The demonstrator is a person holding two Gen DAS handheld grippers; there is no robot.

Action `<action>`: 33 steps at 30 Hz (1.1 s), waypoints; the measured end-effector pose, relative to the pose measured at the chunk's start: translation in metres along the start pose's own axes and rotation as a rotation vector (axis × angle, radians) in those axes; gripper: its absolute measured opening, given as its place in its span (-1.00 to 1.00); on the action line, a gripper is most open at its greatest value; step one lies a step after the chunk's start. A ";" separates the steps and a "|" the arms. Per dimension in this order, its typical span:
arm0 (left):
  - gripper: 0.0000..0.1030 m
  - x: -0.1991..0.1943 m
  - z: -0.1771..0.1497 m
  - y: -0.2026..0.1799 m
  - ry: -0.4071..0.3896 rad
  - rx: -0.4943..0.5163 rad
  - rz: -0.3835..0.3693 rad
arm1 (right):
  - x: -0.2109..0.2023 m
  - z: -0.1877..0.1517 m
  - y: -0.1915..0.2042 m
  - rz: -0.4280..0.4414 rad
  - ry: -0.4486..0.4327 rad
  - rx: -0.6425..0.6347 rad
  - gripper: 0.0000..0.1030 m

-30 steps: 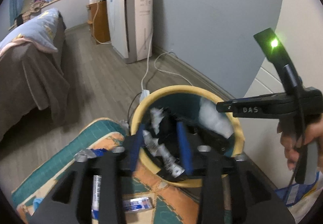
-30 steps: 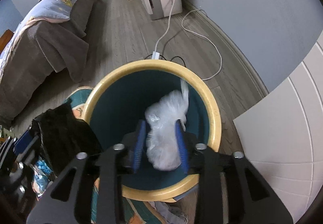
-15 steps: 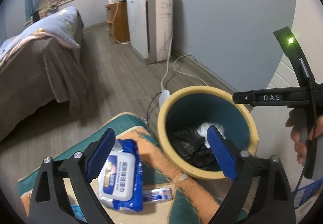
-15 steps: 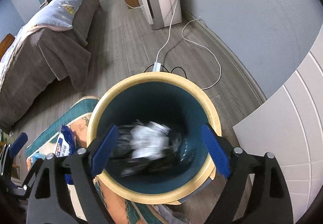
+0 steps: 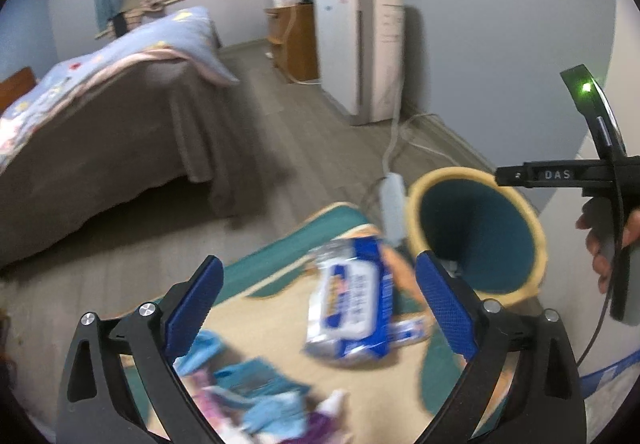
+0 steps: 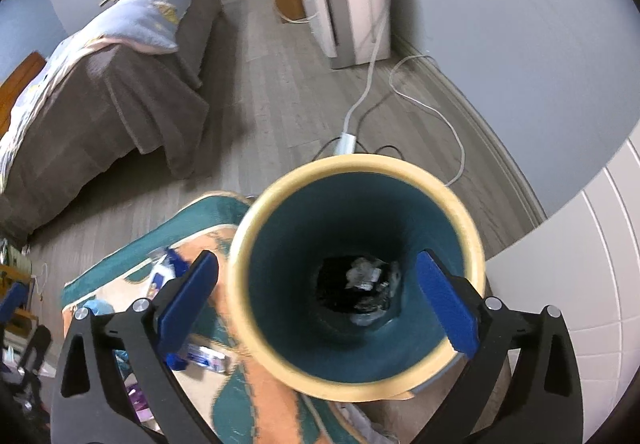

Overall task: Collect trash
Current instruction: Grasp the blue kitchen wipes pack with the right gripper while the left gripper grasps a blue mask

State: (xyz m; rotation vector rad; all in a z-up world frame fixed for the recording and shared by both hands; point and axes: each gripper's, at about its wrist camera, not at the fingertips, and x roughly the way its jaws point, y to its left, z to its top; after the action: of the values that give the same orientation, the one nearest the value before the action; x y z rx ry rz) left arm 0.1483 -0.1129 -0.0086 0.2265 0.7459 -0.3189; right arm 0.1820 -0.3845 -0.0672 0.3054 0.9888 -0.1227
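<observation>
A yellow-rimmed, teal-lined bin stands on the floor at a rug's corner. Black and clear crumpled trash lies at its bottom. My right gripper hangs over the bin's mouth, its jaws opening with nothing between them. My left gripper is over the rug, left of the bin; its jaws are also opening and hold nothing. Below it lies a blue and white wipes pack, with a small packet and crumpled blue and purple scraps nearby. A hand holds the right gripper's handle.
A bed with a brown cover fills the left. A white appliance stands against the grey wall, with a power strip and cables on the wood floor behind the bin. A white panelled surface is at the right.
Both grippers opened: the left let go crumpled scraps and the right a clear plastic bag, all now in the bin. The left gripper swung left over the rug; the right rose slightly.
</observation>
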 end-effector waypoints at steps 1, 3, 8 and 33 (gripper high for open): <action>0.87 -0.004 -0.002 0.007 0.001 -0.004 0.015 | 0.001 -0.001 0.009 0.003 0.002 -0.017 0.88; 0.87 -0.014 -0.007 0.024 0.005 -0.021 0.048 | 0.002 -0.001 0.023 0.008 0.004 -0.041 0.88; 0.89 -0.033 -0.029 0.070 0.004 -0.101 0.104 | 0.005 -0.004 0.065 0.027 0.014 -0.104 0.88; 0.89 0.033 -0.090 0.162 0.183 -0.207 0.142 | 0.067 -0.052 0.170 -0.049 0.157 -0.315 0.88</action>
State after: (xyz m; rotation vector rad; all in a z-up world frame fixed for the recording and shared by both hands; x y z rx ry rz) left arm 0.1734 0.0587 -0.0815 0.1123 0.9322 -0.0856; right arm 0.2177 -0.2045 -0.1159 0.0013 1.1535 0.0139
